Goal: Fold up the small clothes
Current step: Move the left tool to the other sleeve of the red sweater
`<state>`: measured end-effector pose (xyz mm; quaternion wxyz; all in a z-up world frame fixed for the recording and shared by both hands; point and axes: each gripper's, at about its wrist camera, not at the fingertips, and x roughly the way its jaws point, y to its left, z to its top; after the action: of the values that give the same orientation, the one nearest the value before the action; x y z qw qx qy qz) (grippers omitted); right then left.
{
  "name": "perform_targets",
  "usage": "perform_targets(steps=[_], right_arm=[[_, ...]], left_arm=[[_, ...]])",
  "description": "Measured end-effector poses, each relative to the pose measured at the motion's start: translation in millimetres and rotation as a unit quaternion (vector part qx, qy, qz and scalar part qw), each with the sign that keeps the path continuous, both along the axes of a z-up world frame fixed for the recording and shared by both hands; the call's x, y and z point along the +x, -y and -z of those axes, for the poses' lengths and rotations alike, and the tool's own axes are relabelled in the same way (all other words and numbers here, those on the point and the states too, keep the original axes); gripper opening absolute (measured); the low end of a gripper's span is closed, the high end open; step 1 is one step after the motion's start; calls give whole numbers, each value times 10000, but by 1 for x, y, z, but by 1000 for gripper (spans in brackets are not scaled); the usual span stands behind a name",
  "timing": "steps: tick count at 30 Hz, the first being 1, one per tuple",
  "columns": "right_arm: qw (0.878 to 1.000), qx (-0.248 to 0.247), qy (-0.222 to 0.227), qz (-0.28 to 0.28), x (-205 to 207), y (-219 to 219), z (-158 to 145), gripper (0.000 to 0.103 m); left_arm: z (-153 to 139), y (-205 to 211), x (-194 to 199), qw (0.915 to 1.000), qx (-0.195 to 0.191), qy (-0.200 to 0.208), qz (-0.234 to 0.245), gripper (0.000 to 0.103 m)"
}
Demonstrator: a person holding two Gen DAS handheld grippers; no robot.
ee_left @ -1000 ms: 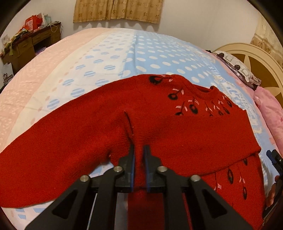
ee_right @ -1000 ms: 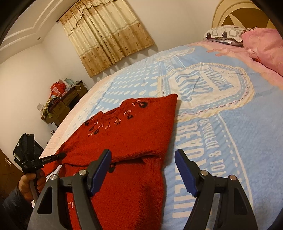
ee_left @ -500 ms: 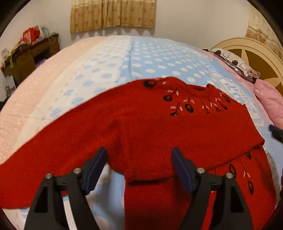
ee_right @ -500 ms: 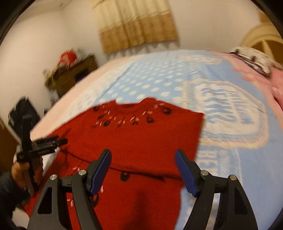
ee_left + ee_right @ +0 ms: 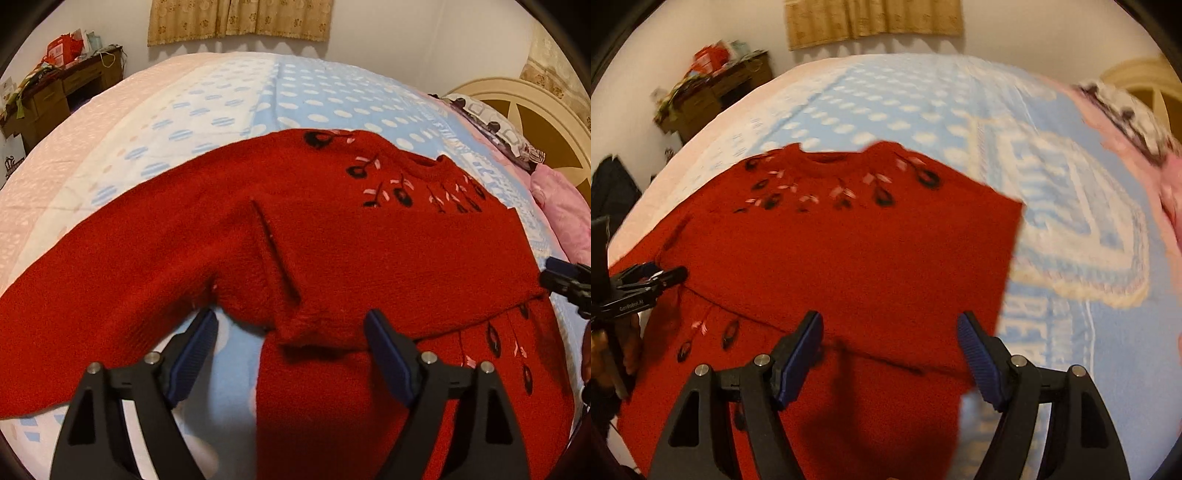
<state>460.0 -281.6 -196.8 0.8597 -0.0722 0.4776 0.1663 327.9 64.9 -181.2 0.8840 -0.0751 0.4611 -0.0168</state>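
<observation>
blurred: pillow [image 5: 1123, 110] | cut off: sweater [image 5: 332, 240] hem, bottom edge

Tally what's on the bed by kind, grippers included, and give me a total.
Red sweaters: 1
Pillows: 2, a patterned pillow and a pink pillow
Grippers: 2, the left gripper, jaws opening with nothing pinched, and the right gripper, open
Total: 5

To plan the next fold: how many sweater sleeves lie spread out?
1: the sleeve stretches away from the sweater; the other side is already folded, its sleeve hidden.
</observation>
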Motion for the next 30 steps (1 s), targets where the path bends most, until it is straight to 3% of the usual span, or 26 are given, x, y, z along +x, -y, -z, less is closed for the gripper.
perform_targets(steps=[2,6,11,14,17,19,22,24,26,28,30], right_arm=[[9981,-469,-408,44,10,-15,28,75],[9975,-640,-179,225,0,-25,19,77],[9981,-525,107,-318,-10,-58,6,77],[9980,-431,-261,-383,-6,-67,27,77],[9979,-516,-185,-349,-13,-72,26,77],[9977,-476,-204,-446,-15,-78,18,77],[9975,-199,123,-661,-21,-90,6,77],[9974,-56,161,-697,-20,-96,10,78],[9969,-196,-177,-735,-16,-109,32,78],[9969,-295,171,-711,-24,-113,36,80],[9974,-303,147,-644,-25,-113,33,80]], left_arm=[[-1,-4,-2,10000,-66,-13,-58,85],[-18,-24,-23,9991,-261,251,-227,85],[-34,-53,-50,9973,-11,535,-494,91],[-40,-78,-63,9963,40,509,-698,91],[-47,-102,-78,9946,178,518,-879,91],[-52,-122,-91,9910,455,622,-1097,92],[-55,-156,-108,9832,864,659,-1466,94],[-55,-186,-120,9750,1110,589,-1835,94],[-51,-212,-130,9680,1180,488,-2161,94],[-46,-238,-144,9588,1207,389,-2542,94],[-36,-264,-159,9484,1252,284,-2900,94]])
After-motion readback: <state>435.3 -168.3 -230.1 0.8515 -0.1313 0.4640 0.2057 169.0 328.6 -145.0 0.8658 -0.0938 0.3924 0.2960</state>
